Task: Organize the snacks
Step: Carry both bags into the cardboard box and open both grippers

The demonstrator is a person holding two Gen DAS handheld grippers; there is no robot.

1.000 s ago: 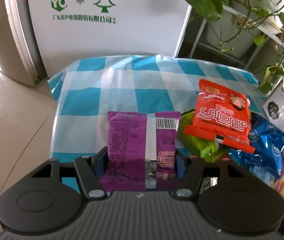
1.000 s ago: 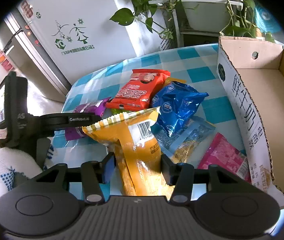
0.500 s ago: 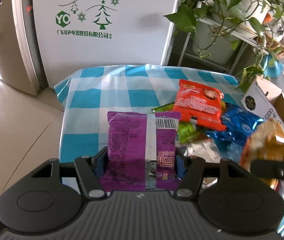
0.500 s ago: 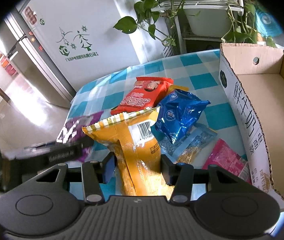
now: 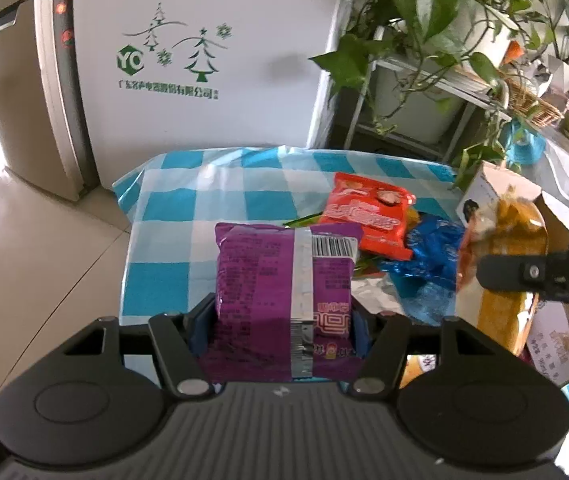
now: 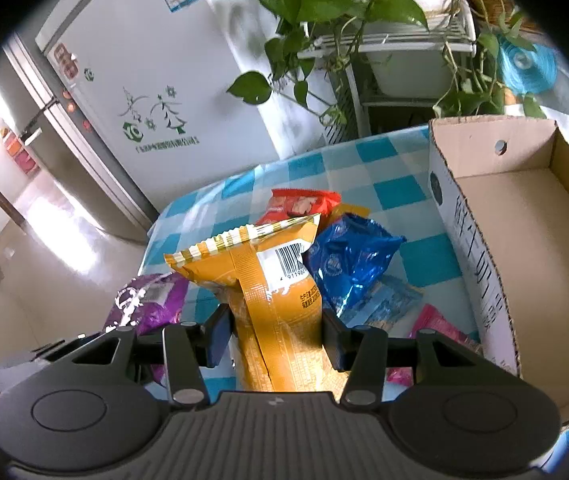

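Note:
My left gripper (image 5: 280, 320) is shut on a purple snack packet (image 5: 284, 276) and holds it above the near left of the checked table (image 5: 172, 208). My right gripper (image 6: 274, 332) is shut on a yellow snack bag (image 6: 272, 292) held upright above the table; the bag also shows at the right in the left wrist view (image 5: 500, 248). A red packet (image 5: 368, 212), a blue packet (image 6: 348, 260), a pale blue packet (image 6: 388, 300) and a pink packet (image 6: 440, 324) lie on the table. An open cardboard box (image 6: 524, 240) stands at the right, with nothing in its visible part.
A white fridge (image 5: 212, 60) stands behind the table. A plant rack with trailing green leaves (image 5: 436, 40) is at the back right. The tiled floor (image 5: 24, 240) lies to the left of the table.
Both grippers have risen and pulled back from the table with their packets held. The yellow bag has come into the left wrist view at the right.

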